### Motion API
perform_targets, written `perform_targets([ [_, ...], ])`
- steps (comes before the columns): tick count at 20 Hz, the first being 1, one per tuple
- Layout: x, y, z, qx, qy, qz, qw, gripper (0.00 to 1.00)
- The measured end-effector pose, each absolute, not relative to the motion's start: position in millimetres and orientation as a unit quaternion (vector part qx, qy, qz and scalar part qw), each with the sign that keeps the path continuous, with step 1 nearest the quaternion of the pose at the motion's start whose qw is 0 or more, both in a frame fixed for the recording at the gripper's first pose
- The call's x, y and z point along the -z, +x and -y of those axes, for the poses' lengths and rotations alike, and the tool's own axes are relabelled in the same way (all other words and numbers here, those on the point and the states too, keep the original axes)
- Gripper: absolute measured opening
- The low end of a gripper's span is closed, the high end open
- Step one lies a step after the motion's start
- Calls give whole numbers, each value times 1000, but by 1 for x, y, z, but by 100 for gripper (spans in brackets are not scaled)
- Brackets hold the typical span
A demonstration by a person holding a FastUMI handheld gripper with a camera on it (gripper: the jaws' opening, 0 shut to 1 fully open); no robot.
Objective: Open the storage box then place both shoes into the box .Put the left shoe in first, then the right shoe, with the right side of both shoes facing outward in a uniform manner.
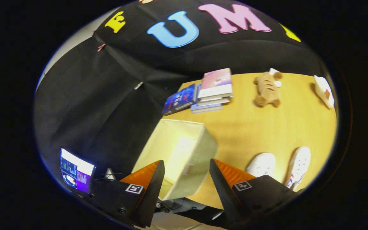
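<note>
A cream fabric storage box stands at the near left edge of the wooden table, open on top, its inside bare as far as I see. My gripper hovers above it, open, with the box's near wall showing between the fingertips. Two white shoes lie side by side on the table to the right of the box: one shoe just beyond the right finger, the other shoe with red and blue trim farther right. Nothing is held.
A stack of books and a blue book lie at the table's far edge. A brown plush toy lies to their right and a white object at the far right corner. A lit screen sits off the table, left.
</note>
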State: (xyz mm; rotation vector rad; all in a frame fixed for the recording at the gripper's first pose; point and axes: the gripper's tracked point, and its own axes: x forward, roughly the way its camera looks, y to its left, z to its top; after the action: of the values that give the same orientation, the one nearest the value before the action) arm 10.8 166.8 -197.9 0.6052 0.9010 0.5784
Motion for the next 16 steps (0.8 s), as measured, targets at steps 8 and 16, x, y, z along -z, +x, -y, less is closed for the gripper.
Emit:
perform_targets([
  [8, 328, -36, -78, -162, 218, -557, 785, 87],
  [16, 412, -44, -71, -139, 165, -634, 743, 81],
])
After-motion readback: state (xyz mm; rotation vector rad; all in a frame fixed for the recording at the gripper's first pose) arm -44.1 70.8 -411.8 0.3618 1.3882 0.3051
